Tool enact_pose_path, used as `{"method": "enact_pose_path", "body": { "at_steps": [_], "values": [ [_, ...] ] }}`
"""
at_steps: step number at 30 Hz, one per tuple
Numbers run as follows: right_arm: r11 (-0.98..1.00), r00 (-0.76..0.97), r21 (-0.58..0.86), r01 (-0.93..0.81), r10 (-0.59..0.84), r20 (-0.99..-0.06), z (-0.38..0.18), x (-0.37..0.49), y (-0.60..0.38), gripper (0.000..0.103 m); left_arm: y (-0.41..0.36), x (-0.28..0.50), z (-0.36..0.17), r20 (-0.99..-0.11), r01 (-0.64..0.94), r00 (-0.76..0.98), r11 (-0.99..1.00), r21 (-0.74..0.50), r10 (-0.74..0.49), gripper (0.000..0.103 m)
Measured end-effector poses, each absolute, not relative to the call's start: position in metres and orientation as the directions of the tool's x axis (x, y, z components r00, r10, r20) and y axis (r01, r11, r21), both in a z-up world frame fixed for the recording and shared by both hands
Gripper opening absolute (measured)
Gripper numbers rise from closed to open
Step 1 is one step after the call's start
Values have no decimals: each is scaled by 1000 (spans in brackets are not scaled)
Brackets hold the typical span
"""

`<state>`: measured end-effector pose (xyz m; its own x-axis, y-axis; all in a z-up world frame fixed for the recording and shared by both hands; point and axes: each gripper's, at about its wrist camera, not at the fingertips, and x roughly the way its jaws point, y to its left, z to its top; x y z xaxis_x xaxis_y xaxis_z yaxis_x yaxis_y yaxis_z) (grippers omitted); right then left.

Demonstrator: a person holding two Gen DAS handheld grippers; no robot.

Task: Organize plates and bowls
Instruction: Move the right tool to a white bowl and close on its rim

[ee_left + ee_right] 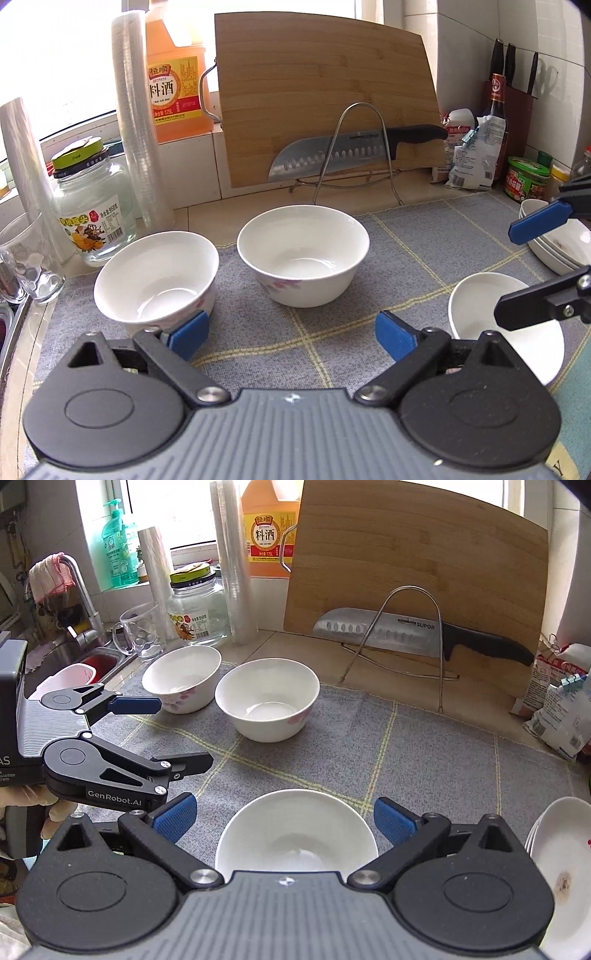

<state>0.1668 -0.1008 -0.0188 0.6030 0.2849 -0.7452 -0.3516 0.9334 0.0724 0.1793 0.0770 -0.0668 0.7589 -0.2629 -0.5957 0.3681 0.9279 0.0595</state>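
**Q:** so what's on your feeds right now?

**Me:** Nearest first. My left tool [290, 334] sits bottom centre of the left wrist view, blue pads spread wide with nothing between them, over the grey checked cloth [332, 354] on the table. In the right wrist view my right tool [282, 819] is spread just as wide, and a plain white bowl [295, 830] sits low in the middle of the frame between the pads. Neither pad touches it, as far as I can tell.

**Q:** and the other bowls?

**Me:** Further up the left view, a flowered bowl [155, 277] is at lower left, just beyond my left pad. A second flowered bowl [303, 254] stands near it at frame centre. I can't tell whether their rims touch. At the right edge of the right view there's a stack of shallow plates [561, 867], and the top one has a brownish stain.

**Q:** anything behind?

**Me:** At the top, a bamboo cutting board [325, 92] leans upright with a big knife [354, 149] across a wire rack in front of it. An empty glass jar [92, 210] is at the left.
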Motion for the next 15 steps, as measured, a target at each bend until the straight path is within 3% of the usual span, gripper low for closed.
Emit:
{"method": "enact_pose_path", "body": {
  "at_steps": [15],
  "values": [
    [832, 489, 110, -544, 421, -764, -21, 253, -94, 103, 49, 208, -80, -598, 318, 775, 944, 90, -204, 95]
  ]
}}
